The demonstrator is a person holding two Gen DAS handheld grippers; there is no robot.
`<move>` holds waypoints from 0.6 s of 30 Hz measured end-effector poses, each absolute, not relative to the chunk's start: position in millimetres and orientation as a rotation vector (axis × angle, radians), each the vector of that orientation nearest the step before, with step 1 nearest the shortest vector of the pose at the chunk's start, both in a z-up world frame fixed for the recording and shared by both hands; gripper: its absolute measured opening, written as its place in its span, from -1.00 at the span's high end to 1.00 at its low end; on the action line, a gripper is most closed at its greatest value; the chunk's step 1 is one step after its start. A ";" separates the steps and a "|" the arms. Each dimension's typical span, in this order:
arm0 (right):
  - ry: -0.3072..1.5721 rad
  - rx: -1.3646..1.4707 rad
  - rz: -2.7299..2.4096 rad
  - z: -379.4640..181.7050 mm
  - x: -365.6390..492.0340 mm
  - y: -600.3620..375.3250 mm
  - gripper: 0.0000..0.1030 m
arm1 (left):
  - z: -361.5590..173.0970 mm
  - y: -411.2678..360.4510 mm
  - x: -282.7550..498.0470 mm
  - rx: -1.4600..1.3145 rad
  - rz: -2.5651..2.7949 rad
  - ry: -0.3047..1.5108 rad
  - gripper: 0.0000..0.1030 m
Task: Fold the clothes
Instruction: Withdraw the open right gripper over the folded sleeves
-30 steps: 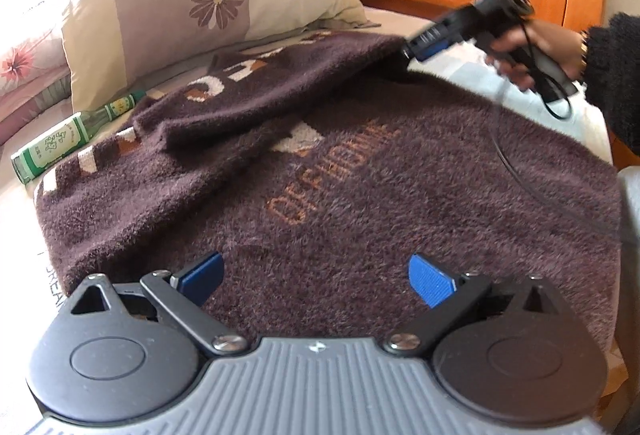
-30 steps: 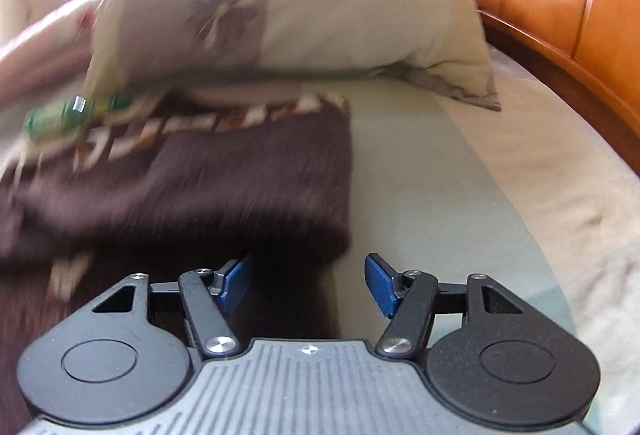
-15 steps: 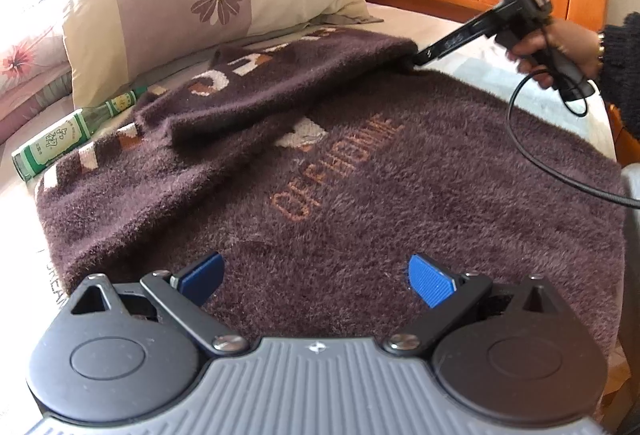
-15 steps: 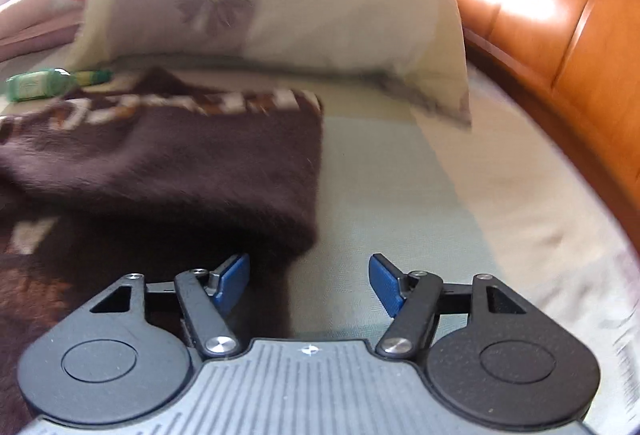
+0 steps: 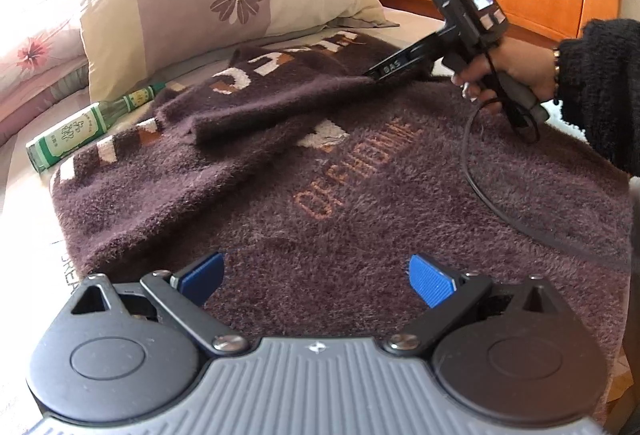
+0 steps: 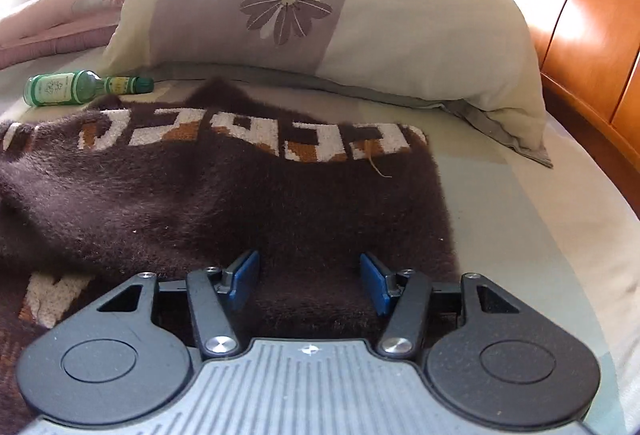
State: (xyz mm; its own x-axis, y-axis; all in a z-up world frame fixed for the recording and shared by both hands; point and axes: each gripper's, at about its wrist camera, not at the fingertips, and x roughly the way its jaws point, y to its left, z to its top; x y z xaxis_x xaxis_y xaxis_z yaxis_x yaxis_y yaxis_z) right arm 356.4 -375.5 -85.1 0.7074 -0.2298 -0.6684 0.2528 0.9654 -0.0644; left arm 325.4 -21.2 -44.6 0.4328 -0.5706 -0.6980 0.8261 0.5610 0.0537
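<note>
Bedsheet (image 6: 520,235) underneath — right tool (image 6: 308,281) closing around brown sweater (image 6: 240,203).

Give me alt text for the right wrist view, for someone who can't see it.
The right tool is closing over the edge of a fuzzy brown sweater spread on a bed, fabric between its blue pads. Behind lie a flowered pillow, a green bottle and a wooden headboard.
</note>
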 end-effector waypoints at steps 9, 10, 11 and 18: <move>0.730 0.057 -0.199 -72.6 386.3 -359.9 -0.19 | -45.3 -21.4 327.2 0.425 -0.875 0.681 -0.92; 0.732 0.033 -0.200 -80.6 387.1 -354.4 -0.20 | -44.9 -20.4 328.1 0.418 -0.873 0.680 -0.92; 0.734 0.010 -0.201 -87.8 387.7 -349.0 -0.21 | -44.0 -19.3 328.6 0.414 -0.871 0.679 -0.92; 0.667 0.051 -0.105 -56.7 381.1 -327.5 -0.21 | -40.1 -6.2 337.5 0.379 -0.835 0.676 -0.92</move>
